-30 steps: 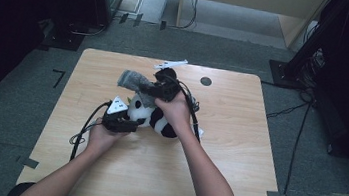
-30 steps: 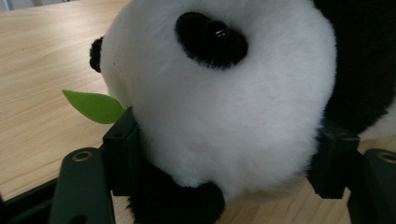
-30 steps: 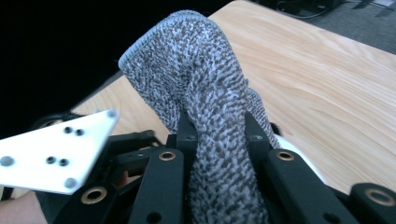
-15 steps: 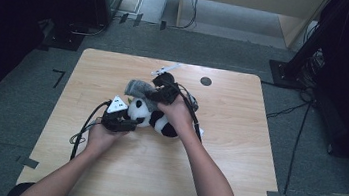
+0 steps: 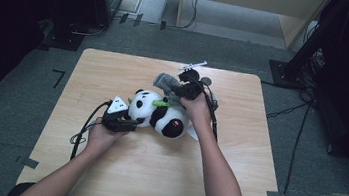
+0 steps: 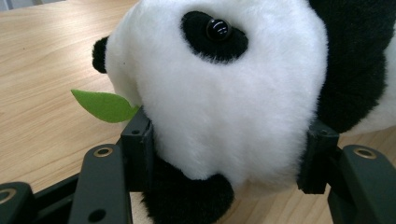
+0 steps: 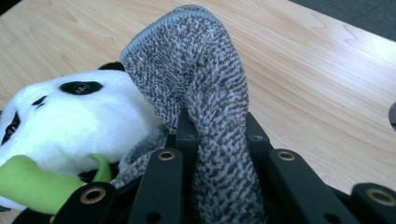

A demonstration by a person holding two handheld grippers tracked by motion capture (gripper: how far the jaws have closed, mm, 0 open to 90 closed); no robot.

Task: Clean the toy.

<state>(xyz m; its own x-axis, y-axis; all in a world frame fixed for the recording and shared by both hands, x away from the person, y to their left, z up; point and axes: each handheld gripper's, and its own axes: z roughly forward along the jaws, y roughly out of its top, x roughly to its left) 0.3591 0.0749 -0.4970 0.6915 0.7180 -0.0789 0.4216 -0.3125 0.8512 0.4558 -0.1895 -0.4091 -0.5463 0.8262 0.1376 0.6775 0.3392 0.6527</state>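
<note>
One overhead camera, two cameras riding on the grippers

The high view looks forward and down over the whole worktop [image 5: 103,170] from the person's side. Each gripper view looks along its own jaws, very close. All three views share the plush panda [image 5: 157,116] [image 6: 224,93] [image 7: 70,121].

L tongs [image 5: 131,124] clamped, R tongs [image 5: 184,86] pinched.

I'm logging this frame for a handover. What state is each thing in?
Toy panda: lying on the table, head clamped.
Grey knitted sock: pinched, its loose end standing up.
Left gripper: shut on the panda's head.
Right gripper: shut on the sock.
</note>
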